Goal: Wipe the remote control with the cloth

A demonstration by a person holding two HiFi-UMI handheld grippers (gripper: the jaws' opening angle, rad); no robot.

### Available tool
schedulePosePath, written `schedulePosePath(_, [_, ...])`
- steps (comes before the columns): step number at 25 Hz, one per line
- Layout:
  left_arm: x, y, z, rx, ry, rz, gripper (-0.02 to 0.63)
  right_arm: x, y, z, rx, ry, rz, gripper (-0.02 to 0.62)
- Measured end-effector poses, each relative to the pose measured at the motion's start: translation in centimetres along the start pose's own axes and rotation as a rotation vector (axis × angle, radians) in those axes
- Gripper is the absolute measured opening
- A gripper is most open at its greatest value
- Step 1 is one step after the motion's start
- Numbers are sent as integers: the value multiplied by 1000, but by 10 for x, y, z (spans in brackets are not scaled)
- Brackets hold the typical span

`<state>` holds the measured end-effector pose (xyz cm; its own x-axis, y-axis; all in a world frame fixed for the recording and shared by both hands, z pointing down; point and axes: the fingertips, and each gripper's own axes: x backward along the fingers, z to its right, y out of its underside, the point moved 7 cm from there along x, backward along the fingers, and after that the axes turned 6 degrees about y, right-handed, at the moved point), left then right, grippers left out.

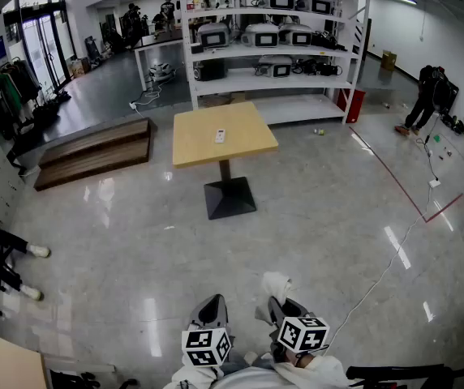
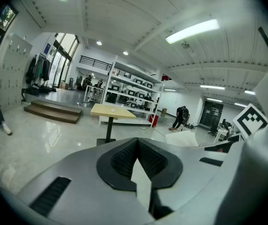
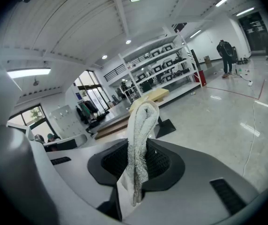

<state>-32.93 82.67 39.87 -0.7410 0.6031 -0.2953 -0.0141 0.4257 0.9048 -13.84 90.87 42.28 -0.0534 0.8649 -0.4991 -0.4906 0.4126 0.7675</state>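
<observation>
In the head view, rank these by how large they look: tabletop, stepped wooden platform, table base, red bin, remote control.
1. Tabletop and stepped wooden platform: too alike to rank.
2. Table base.
3. Red bin, though it stands farther off.
4. Remote control, a small speck on the tabletop.

Rough terry cloth; glossy floor; matt wooden table

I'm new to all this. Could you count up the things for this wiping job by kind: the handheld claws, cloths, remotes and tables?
Grippers: 2 (left gripper, right gripper)
Cloth: 1 (white cloth, clamped in the right gripper)
Remote control: 1
Table: 1
Total: 5
</observation>
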Motion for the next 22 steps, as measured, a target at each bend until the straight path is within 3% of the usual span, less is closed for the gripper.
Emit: schedulePosePath(22, [-93, -44, -40, -9, 0, 10, 1, -87, -55, 5, 7, -13, -7, 89])
